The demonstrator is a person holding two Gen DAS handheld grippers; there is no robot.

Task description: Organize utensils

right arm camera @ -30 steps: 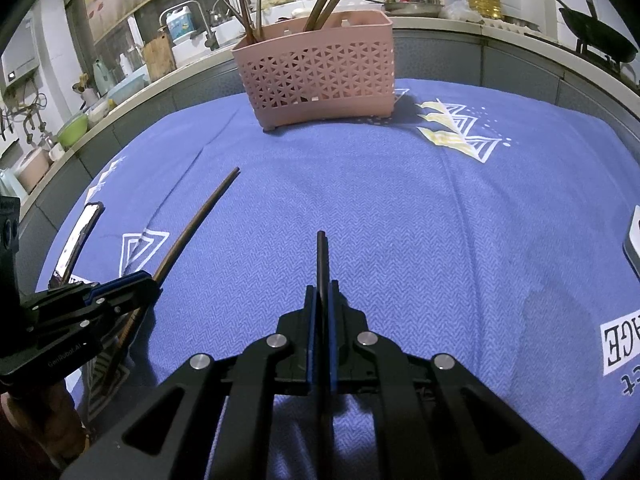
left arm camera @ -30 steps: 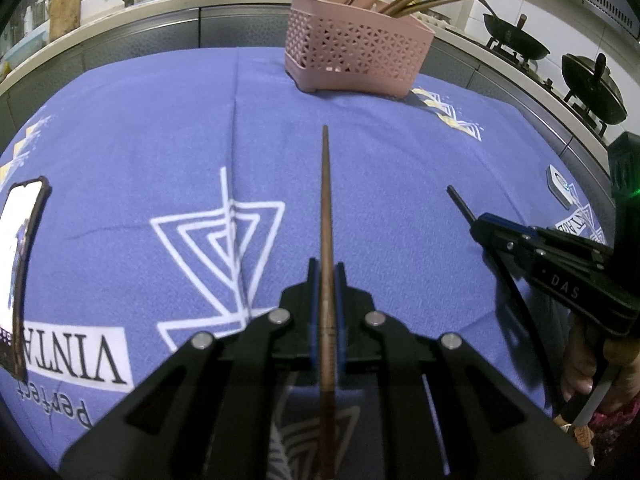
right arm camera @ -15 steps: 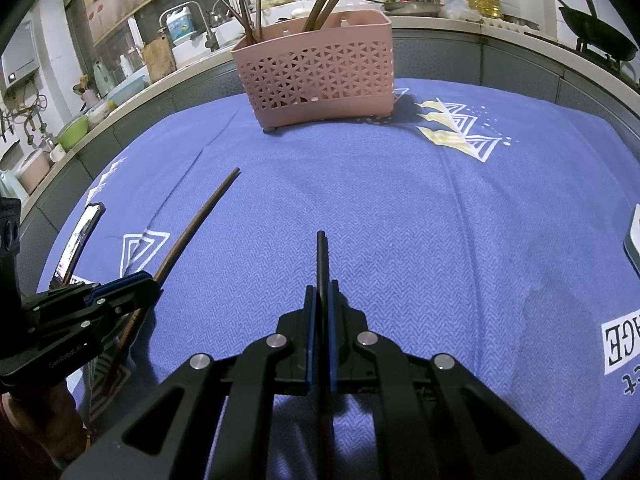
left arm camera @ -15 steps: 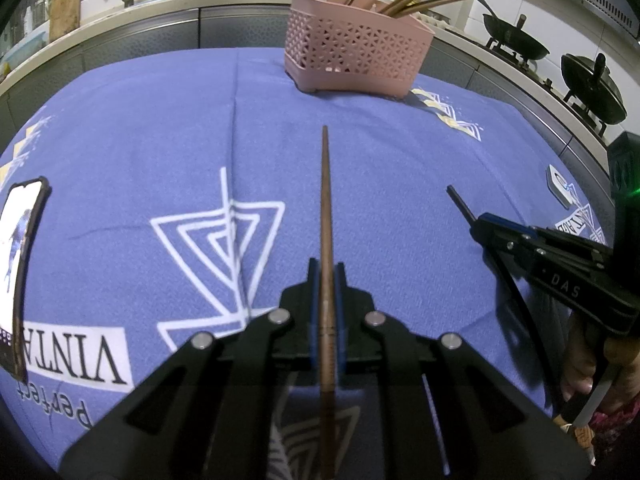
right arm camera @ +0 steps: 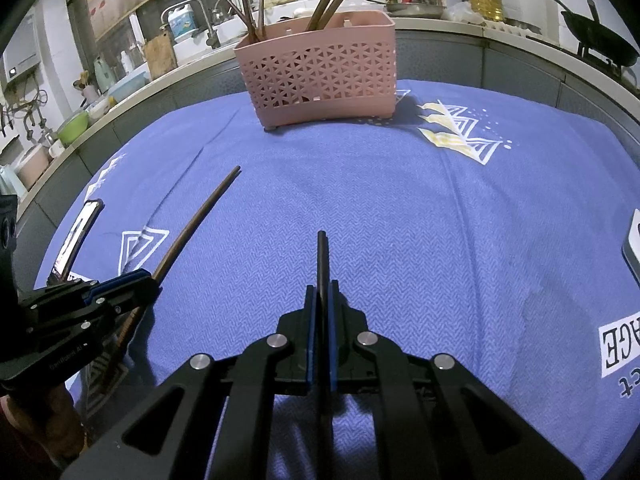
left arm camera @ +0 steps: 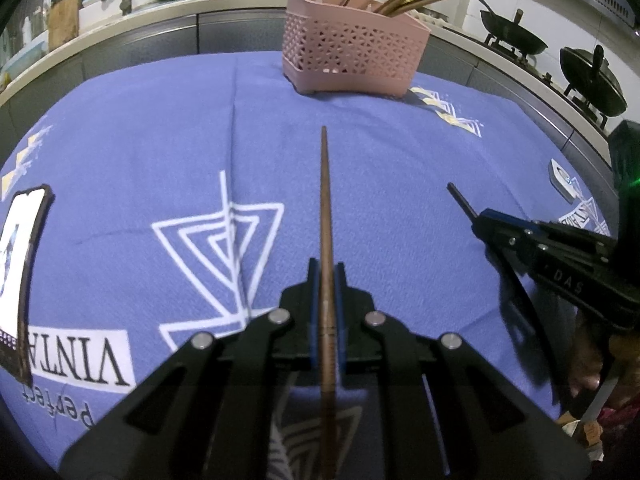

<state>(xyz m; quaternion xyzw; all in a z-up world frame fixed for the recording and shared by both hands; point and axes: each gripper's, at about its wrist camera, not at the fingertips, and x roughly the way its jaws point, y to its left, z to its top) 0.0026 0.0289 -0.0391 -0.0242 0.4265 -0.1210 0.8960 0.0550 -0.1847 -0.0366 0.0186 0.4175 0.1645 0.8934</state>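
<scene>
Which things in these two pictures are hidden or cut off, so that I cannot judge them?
- Rear end of the brown chopstick: left wrist view, hidden under the left gripper.
- Rear end of the black chopstick: right wrist view, covered by the right gripper.
- Inside of the pink basket: both views, its wall hides any dividers.
- Phone: left wrist view, cut by the picture's edge.
</scene>
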